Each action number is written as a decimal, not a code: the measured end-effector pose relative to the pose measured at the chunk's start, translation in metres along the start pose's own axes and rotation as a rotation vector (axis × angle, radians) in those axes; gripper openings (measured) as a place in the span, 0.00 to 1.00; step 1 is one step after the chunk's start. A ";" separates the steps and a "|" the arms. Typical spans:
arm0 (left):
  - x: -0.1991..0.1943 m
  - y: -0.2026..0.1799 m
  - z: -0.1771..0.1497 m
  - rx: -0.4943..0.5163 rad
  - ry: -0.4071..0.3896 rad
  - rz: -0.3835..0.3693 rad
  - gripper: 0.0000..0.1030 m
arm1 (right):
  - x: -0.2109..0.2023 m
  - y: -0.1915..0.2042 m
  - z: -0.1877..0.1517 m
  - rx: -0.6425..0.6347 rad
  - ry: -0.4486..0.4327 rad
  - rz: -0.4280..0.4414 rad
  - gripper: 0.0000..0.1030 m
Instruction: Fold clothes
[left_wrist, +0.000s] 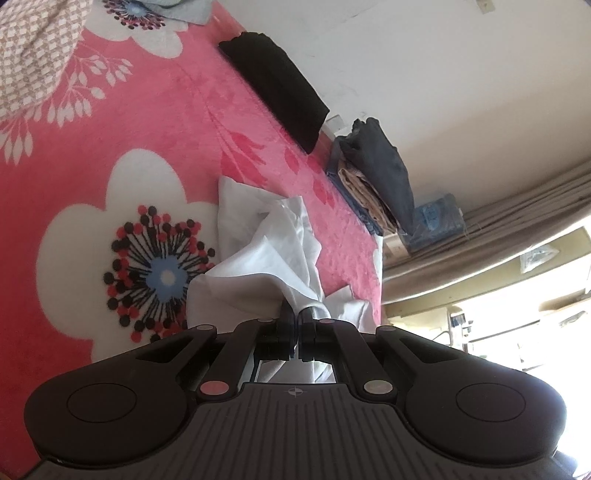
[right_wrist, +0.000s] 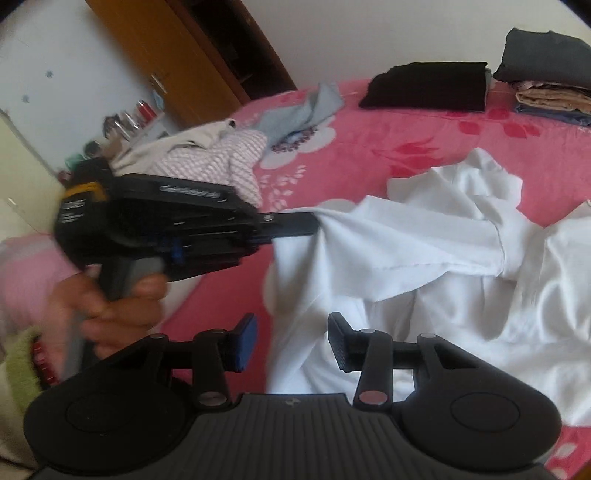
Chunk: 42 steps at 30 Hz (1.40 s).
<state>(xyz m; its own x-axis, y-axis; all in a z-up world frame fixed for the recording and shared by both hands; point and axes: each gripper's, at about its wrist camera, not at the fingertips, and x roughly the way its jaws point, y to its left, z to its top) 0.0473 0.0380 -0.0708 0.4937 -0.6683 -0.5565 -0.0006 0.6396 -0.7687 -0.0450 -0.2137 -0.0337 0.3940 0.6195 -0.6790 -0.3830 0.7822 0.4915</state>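
Left tongs pinching white garment

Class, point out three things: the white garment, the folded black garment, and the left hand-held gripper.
white garment (right_wrist: 424, 236), right wrist view, on its lifted upper fold.
folded black garment (right_wrist: 424, 90), right wrist view, on its top face.
left hand-held gripper (left_wrist: 298, 317), left wrist view, between its closed fingertips.

thin smooth white cloth garment bunched right ahead of the right tongs, fuzzy plush pink blanket under it, matt black ribbed plastic tong bodies, matt black folded fabric further ahead, glossy wood door far left
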 end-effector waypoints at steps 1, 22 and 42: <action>0.001 -0.001 0.000 0.000 0.002 0.000 0.00 | 0.001 -0.001 -0.004 0.003 0.017 0.006 0.44; -0.011 0.019 0.010 0.024 -0.098 0.161 0.32 | -0.060 -0.092 0.045 0.254 -0.366 0.098 0.00; 0.085 0.005 -0.055 0.263 0.242 0.416 0.51 | -0.126 -0.183 0.008 0.435 -0.284 -0.870 0.45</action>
<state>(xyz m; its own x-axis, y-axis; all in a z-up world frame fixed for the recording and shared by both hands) 0.0421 -0.0365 -0.1395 0.2844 -0.3875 -0.8769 0.0793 0.9210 -0.3813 -0.0180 -0.4344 -0.0341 0.5971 -0.2283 -0.7690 0.4468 0.8908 0.0825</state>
